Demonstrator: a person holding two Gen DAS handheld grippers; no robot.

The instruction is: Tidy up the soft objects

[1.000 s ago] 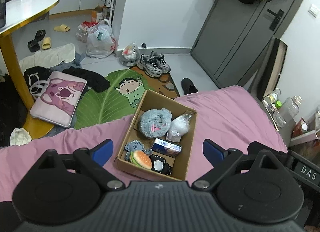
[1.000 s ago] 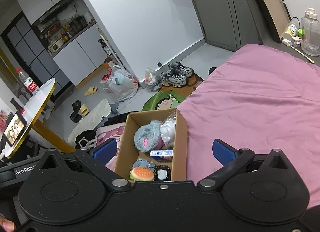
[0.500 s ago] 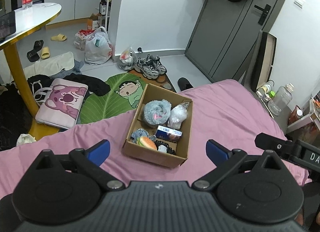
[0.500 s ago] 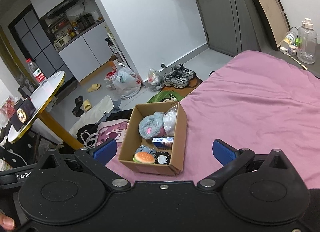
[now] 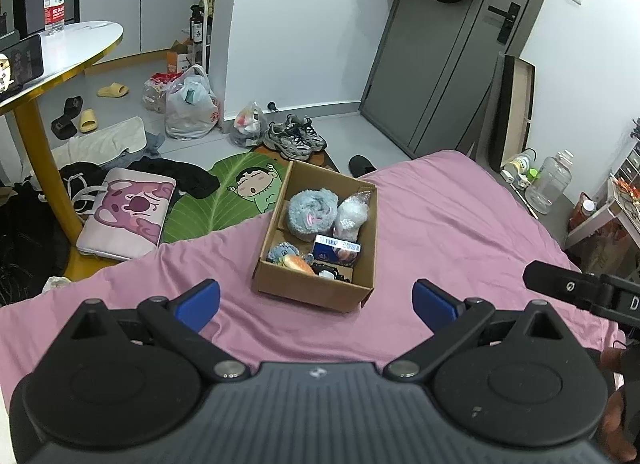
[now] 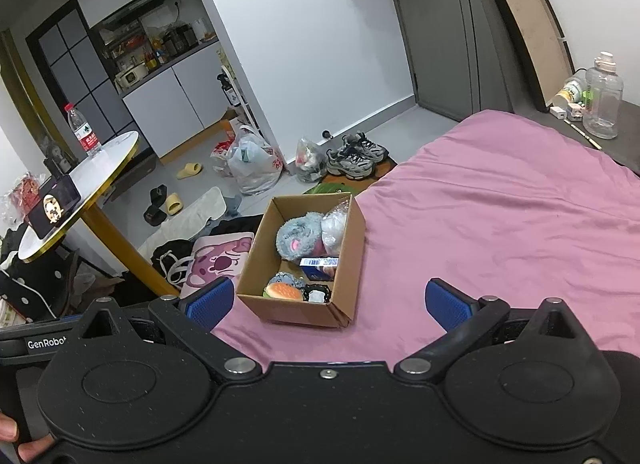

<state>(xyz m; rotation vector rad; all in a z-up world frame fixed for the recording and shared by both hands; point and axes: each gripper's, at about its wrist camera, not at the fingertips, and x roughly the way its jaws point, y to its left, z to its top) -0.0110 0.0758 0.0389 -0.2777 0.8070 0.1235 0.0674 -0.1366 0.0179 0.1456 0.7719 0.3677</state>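
A brown cardboard box [image 5: 366, 252] [image 6: 348, 264] stands on the pink bed [image 5: 460, 232] near its foot edge. Inside lie a grey-blue fluffy plush [image 5: 312, 214] [image 6: 298, 238], a clear wrapped soft item [image 5: 354, 214] [image 6: 334, 226], a blue carton [image 5: 336, 250] [image 6: 320, 266], a burger toy [image 5: 298, 263] [image 6: 284, 291], a small blue plush [image 5: 282, 251] and a black-edged item [image 5: 330, 274] [image 6: 317, 294]. My left gripper [image 5: 316, 302] is open and empty, held back from the box. My right gripper [image 6: 328, 298] is open and empty, also short of the box.
The pink bed [image 6: 500, 224] stretches right. On the floor lie a green leaf mat [image 5: 224, 196], a pink bag [image 5: 128, 216], sneakers [image 5: 296, 136], plastic bags [image 5: 188, 104]. A round table with a yellow leg [image 5: 44, 152] stands at left. Bottles [image 6: 604, 96] stand at right.
Both grippers have pulled back and up from the box, which now looks smaller and farther away. Both stay open and empty.
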